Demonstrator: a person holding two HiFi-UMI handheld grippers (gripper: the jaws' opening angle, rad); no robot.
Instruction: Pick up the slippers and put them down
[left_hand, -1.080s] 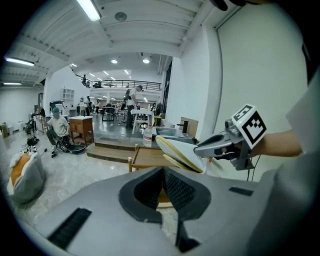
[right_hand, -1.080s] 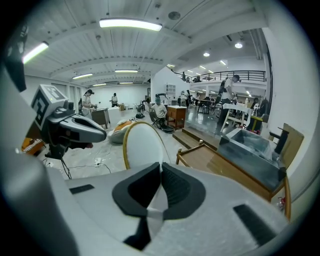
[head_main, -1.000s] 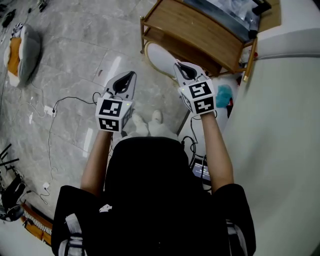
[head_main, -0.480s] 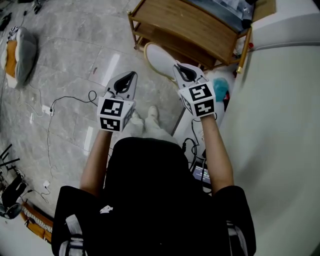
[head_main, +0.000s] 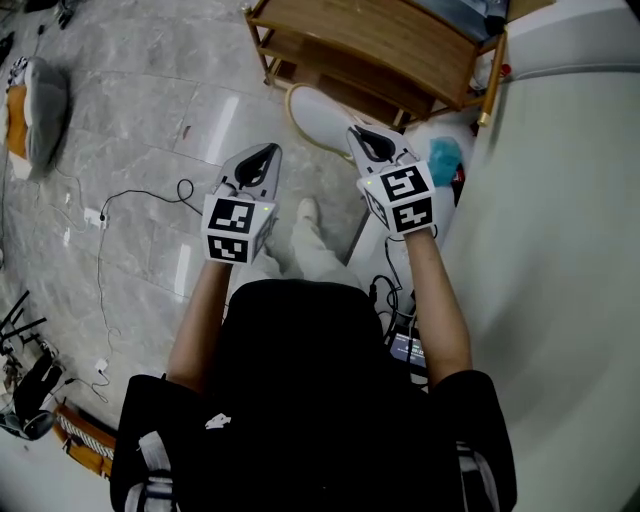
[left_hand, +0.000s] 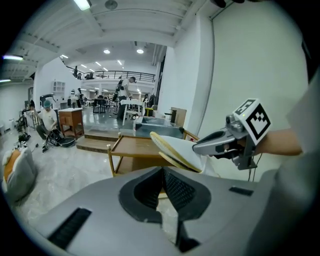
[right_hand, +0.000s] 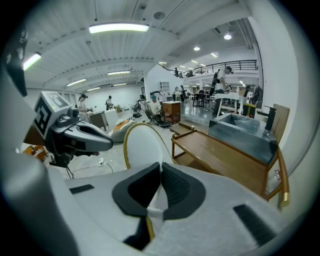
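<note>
A white slipper (head_main: 318, 112) with a yellow rim hangs above the grey tiled floor, pinched at its heel end by my right gripper (head_main: 362, 132), which is shut on it. In the right gripper view the slipper (right_hand: 142, 142) stands up from between the black pads of the right gripper (right_hand: 160, 167). My left gripper (head_main: 262, 150) floats to its left, pads together with nothing between them. In the left gripper view, the left gripper (left_hand: 162, 172) points toward the wooden rack, and the slipper (left_hand: 176, 150) and right gripper (left_hand: 220, 142) show at the right. No second slipper is in view.
A low wooden rack (head_main: 370, 50) stands just beyond the slipper, with a grey tub (right_hand: 245, 132) on top. A white wall (head_main: 560, 250) runs along the right. A teal object (head_main: 445, 160) lies by it. A cushion (head_main: 35, 110) and cables (head_main: 120, 210) lie on the floor at left.
Both grippers have drifted a little down and forward toward the rack, the left one edging right. The right gripper still holds the slipper. The rack has slid toward the view's top edge.
</note>
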